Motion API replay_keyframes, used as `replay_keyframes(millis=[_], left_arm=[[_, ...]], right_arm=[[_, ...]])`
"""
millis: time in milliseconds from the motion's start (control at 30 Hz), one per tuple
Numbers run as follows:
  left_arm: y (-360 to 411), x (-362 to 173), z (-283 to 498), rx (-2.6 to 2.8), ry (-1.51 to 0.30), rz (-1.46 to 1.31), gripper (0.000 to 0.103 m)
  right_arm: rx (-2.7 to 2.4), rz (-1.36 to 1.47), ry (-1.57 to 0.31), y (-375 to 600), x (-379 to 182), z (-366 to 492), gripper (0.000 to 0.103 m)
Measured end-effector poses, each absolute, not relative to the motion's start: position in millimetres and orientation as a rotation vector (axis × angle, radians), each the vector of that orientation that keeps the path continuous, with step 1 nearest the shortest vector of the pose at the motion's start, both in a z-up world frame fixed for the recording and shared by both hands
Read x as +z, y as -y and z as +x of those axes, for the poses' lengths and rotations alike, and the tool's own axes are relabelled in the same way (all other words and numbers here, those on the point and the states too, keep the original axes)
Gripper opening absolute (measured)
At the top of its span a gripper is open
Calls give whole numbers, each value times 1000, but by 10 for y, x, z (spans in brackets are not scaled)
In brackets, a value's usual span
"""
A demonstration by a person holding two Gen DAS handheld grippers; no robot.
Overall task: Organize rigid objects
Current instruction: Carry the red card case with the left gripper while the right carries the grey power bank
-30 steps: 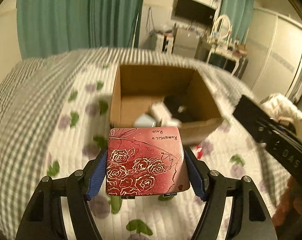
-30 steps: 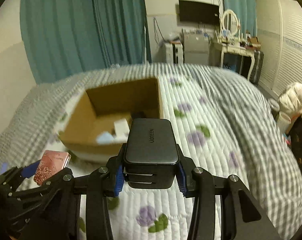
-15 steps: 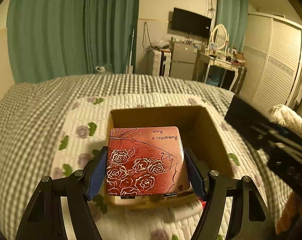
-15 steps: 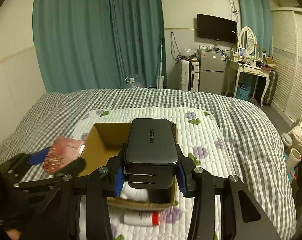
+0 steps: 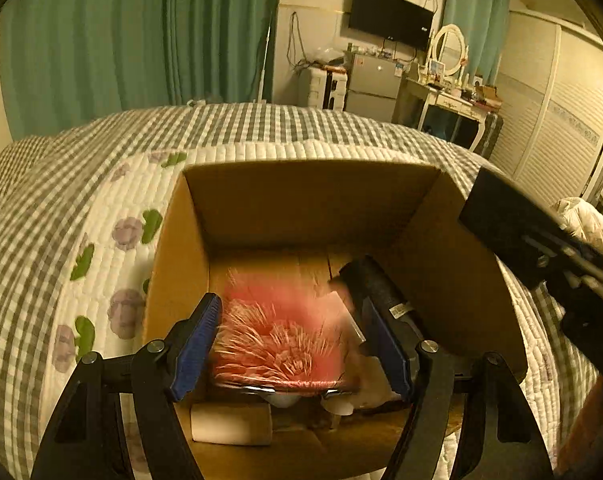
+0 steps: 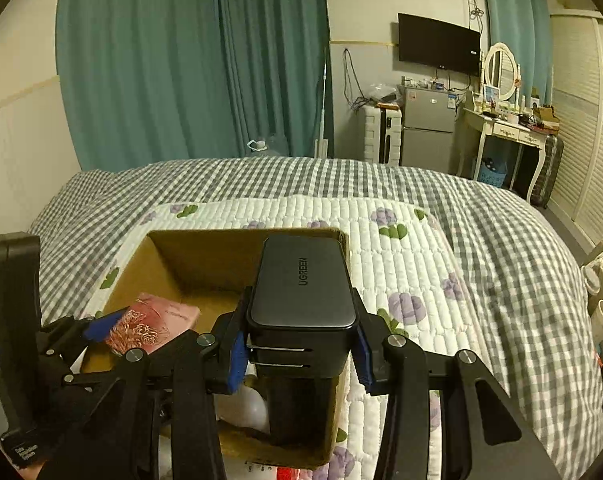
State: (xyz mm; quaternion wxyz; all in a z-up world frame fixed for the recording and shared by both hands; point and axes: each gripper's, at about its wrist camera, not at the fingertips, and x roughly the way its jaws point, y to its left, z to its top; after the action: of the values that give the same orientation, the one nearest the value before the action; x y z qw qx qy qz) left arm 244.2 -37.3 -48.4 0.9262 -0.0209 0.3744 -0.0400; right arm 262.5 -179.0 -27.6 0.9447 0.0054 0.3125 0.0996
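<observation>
Over on the left side of the bed, the left gripper [image 5: 289, 340] hangs above the open cardboard box [image 5: 453, 280], pointing down into it. Its blue pads [image 5: 193, 344] are spreading apart at this moment, and the red tin with the rose pattern [image 5: 277, 336] sits between them, blurred, with a gap showing beside each pad, so the pads no longer press it. From the right wrist view the same tin [image 6: 153, 322] shows tilted over the left half of the box, with the left gripper [image 6: 101, 330] beside it.

Down inside the box, a white block [image 5: 231, 424] lies on the floor near the front wall, and a long black object [image 5: 381, 292] rests along the right wall. A pale round thing sits under the tin, too hidden to name.

Further right, the right gripper [image 6: 301, 356] pinches a dark grey case marked UGREEN [image 6: 303, 292] by its sides, both pads flat against it. The case hangs over the right end of the box [image 6: 173, 264], near its right wall, its lid facing up.

The box stands on a white quilted pad with purple flowers [image 6: 397, 256], which lies on a grey checked bedspread [image 6: 501, 232]. Just in front of the box, a small white and red tube [image 6: 269, 470] lies on the pad.
</observation>
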Motion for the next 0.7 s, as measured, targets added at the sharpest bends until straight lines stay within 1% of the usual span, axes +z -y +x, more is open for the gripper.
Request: replay_keyframes(millis=[67, 333, 467, 700], left_arm=[[366, -404, 2399, -84, -738, -24, 82], [158, -123, 2268, -39, -707, -6, 82], [32, -72, 2209, -22, -696, -7, 82], [-148, -112, 2205, 14, -697, -1, 82]], right_arm=[[202, 21, -646, 1797, -314, 2652, 42], [220, 36, -672, 1758, -302, 2633, 42], [233, 28, -688, 1628, -354, 2648, 42], [260, -38, -754, 1309, -657, 2785, 42]])
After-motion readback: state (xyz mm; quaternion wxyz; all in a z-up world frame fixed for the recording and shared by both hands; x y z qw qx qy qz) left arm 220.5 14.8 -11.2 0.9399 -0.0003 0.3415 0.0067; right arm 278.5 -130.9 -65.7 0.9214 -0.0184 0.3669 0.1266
